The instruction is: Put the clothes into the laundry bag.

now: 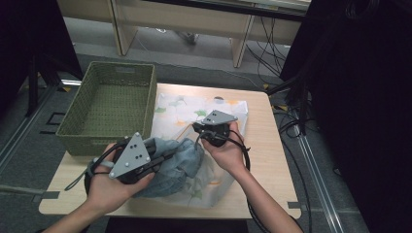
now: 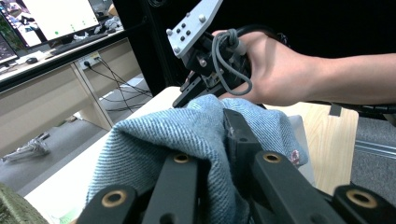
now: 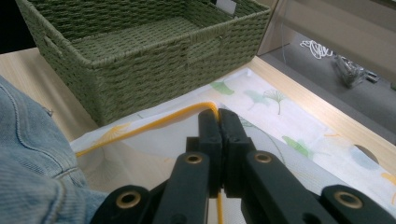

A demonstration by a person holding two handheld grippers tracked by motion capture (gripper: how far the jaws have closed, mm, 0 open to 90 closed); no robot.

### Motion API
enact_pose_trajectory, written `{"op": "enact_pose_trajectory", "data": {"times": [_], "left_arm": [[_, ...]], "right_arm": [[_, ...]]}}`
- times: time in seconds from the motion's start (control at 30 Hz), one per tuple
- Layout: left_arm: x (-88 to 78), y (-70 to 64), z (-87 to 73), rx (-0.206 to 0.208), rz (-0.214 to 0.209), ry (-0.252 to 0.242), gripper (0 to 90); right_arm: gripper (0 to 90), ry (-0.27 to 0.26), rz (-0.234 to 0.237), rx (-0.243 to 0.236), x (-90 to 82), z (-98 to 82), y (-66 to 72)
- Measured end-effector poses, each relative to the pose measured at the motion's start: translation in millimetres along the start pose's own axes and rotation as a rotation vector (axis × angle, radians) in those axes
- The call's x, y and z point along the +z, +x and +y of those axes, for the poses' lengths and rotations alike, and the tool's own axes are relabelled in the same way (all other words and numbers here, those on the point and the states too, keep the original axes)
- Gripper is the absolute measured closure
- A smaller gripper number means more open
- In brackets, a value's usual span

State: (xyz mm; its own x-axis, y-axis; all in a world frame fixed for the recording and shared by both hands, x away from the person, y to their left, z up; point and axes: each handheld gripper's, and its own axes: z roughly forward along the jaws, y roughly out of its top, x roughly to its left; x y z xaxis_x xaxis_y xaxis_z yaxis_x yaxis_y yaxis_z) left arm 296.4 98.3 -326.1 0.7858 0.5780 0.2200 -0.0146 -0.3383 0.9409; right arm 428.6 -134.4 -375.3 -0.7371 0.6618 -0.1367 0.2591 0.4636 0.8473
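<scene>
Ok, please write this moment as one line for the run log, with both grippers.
left gripper: shut on denim garment | right gripper: shut on yellow edge of printed bag | green basket: holds nothing

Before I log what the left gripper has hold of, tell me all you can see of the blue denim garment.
The blue denim garment is faded light-blue twill with a stitched seam, crumpled in a soft heap. It lies on the white leaf-printed mesh bag on the pale wooden table, right of the green woven basket. The left gripper has its black jaws shut on a raised fold. The right gripper, just beyond it, pinches the bag's yellow edging instead.
</scene>
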Motion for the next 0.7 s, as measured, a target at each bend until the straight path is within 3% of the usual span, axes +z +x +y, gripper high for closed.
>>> {"op": "enact_pose_trajectory", "data": {"times": [0.2, 0.7], "left_arm": [[7.0, -0.6, -2.5, 0.009, -0.003, 0.017, 82.5], [26.2, -2.4, -11.8, 0.021, -0.022, 0.066, 82.3]], "right_arm": [[90.0, -0.008, 0.003, -0.024, 0.8, 0.4, -0.7], [90.0, -0.001, 0.010, -0.023, 2.4, -0.7, 0.1]]}}
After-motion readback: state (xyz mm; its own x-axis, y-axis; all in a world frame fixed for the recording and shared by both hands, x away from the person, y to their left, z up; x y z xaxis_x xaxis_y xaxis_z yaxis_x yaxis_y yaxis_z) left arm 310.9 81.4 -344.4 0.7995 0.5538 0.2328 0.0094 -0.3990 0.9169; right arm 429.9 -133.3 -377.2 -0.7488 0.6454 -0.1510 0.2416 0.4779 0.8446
